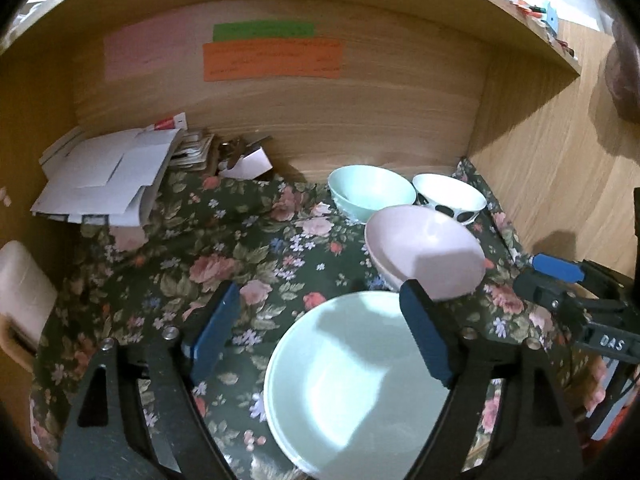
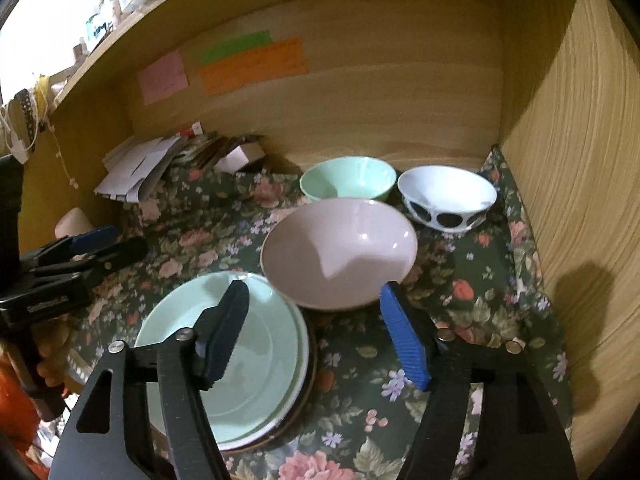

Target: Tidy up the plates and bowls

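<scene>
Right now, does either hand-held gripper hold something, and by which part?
Nothing is held: the left hand-held gripper and the right hand-held gripper are both open and empty.

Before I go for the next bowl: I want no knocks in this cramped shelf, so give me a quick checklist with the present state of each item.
1. Left gripper empty, blue pads apart: ok.
2. Right gripper empty, pads apart: ok.
3. Pink bowl upright on the floral cloth, free of both grippers: ok.
4. Pink bowl's rim clear of the green plate stack: cannot tell, they overlap in both views.
5. Green bowl and spotted bowl upright at the back: ok.
6. Bowls nested together: not ok, all three stand separately.
</scene>
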Tool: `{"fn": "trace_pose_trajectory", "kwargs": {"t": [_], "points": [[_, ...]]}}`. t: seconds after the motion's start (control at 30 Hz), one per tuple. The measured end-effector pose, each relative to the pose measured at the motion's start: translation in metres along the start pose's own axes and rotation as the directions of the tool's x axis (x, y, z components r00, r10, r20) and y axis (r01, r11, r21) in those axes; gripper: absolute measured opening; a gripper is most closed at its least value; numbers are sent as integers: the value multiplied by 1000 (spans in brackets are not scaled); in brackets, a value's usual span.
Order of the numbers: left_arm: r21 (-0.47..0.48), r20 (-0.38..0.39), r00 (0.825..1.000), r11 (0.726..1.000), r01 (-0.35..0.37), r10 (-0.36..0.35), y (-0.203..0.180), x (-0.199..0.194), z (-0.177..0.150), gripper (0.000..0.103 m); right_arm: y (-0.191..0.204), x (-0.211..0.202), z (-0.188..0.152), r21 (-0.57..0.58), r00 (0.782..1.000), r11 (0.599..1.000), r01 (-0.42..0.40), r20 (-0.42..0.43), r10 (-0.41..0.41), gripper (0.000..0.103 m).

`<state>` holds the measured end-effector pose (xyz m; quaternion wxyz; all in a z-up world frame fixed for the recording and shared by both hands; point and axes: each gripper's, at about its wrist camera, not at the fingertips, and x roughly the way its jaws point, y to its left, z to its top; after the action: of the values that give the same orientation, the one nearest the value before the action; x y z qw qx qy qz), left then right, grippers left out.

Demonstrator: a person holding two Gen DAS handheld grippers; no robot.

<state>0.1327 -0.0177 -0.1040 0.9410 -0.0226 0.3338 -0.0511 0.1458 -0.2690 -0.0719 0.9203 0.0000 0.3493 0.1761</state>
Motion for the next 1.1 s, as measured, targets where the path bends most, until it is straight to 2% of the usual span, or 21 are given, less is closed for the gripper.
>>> {"fn": "trace_pose_trajectory", "kwargs": {"t": [0.2, 0.4, 0.63, 0.87, 1.1], "points": [[39, -21, 1000, 999, -8, 9, -12, 24, 13, 82, -14, 9, 9, 10, 1000, 1000, 25, 6, -25, 71], [53, -59, 998, 998, 17, -14, -23, 53, 23, 82, -33, 28, 15, 49, 999, 998, 43, -21, -42, 71], [32, -146, 987, 997, 66, -60, -27, 95, 28, 82, -51, 56, 18, 83, 997, 995, 60, -61, -55, 71], [45, -200, 977, 996, 79, -69, -33, 128, 29, 82, -66, 83, 17, 122, 994, 991, 59, -104, -46, 71], [10, -289, 950, 992, 123, -115, -36, 158, 28, 62, -70, 96, 16, 150, 992, 987, 49, -125, -30, 69]]}}
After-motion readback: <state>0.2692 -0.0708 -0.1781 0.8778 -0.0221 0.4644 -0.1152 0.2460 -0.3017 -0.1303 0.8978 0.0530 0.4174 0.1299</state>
